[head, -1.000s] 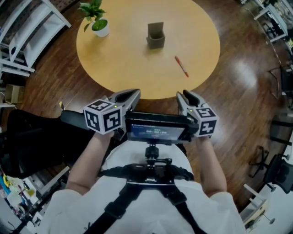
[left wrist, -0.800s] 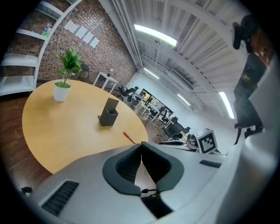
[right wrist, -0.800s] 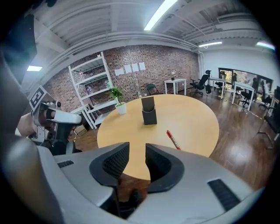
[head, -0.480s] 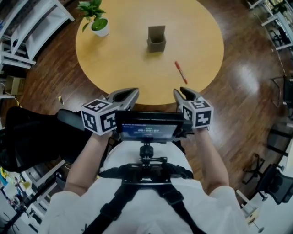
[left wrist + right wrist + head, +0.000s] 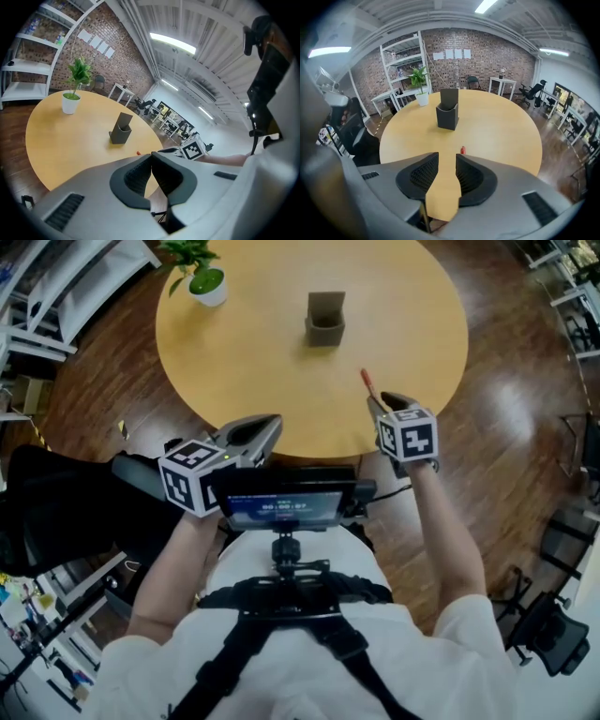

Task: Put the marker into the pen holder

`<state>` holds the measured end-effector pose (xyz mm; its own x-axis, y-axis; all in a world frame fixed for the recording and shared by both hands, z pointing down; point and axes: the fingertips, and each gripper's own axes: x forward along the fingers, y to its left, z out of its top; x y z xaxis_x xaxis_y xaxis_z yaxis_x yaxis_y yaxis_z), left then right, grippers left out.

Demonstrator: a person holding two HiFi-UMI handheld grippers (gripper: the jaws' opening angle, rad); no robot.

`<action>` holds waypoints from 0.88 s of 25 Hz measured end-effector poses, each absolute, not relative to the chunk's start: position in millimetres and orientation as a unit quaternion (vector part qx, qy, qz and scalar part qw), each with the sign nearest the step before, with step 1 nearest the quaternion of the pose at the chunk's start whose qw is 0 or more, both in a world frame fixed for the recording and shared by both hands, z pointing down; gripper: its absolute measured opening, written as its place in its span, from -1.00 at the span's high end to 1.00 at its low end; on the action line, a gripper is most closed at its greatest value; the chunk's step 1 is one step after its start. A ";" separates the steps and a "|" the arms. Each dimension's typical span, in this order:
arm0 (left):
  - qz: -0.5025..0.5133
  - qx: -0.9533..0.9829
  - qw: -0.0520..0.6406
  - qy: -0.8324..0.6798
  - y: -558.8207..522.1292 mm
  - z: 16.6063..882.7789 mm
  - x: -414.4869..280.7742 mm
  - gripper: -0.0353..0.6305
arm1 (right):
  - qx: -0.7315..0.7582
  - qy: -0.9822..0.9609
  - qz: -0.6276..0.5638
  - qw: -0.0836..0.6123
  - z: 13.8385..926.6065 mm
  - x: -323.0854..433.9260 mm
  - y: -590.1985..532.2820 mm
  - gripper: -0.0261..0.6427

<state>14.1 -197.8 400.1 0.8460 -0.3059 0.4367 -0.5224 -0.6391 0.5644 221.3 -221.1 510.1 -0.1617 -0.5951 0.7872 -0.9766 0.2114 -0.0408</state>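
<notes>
A red marker (image 5: 367, 382) lies on the round wooden table (image 5: 253, 352), right of centre near the front edge. The dark grey pen holder (image 5: 324, 319) stands upright at mid-table, empty as far as I can see. My right gripper (image 5: 382, 401) hovers over the table's front edge just short of the marker, covering its near end. In the right gripper view the jaws stand apart with only table between them, and the marker's tip (image 5: 462, 150) shows beyond the right jaw. My left gripper (image 5: 270, 424) is shut at the front edge, holding nothing.
A small potted plant (image 5: 201, 279) stands at the table's far left. White shelving (image 5: 56, 296) and a black chair (image 5: 56, 512) are at the left on the wooden floor. A screen device (image 5: 281, 507) hangs at the person's chest between the arms.
My right gripper has moved forward from beside the chest device to over the table edge, up to the marker. The left gripper has stayed close to the body.
</notes>
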 end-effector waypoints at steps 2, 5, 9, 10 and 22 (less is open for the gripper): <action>0.152 0.891 0.355 -0.238 -200.7 400.2 13.5 0.89 | 0.555 -0.699 0.278 0.357 519.2 233.6 -236.3 0.55; 0.150 0.889 0.356 -0.246 -204.6 401.8 12.2 0.89 | 0.536 -0.695 0.276 0.392 534.3 242.4 -254.8 0.55; 0.151 0.883 0.366 -0.253 -205.4 408.6 7.8 0.89 | 0.487 -0.699 0.312 0.420 558.2 236.7 -270.9 0.55; 0.152 0.881 0.368 -0.255 -205.6 411.5 4.5 0.89 | 0.480 -0.699 0.311 0.430 563.2 235.3 -277.5 0.55; 0.155 0.866 0.394 -0.266 -201.9 424.8 -4.0 0.89 | 0.425 -0.665 0.346 0.507 600.0 246.0 -315.4 0.55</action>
<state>-4.0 -201.9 424.8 0.8102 -0.3388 0.4782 -0.5831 -0.5484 0.5994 246.0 -315.4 600.0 -0.1241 -0.2150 0.9687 -0.9168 0.3983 -0.0291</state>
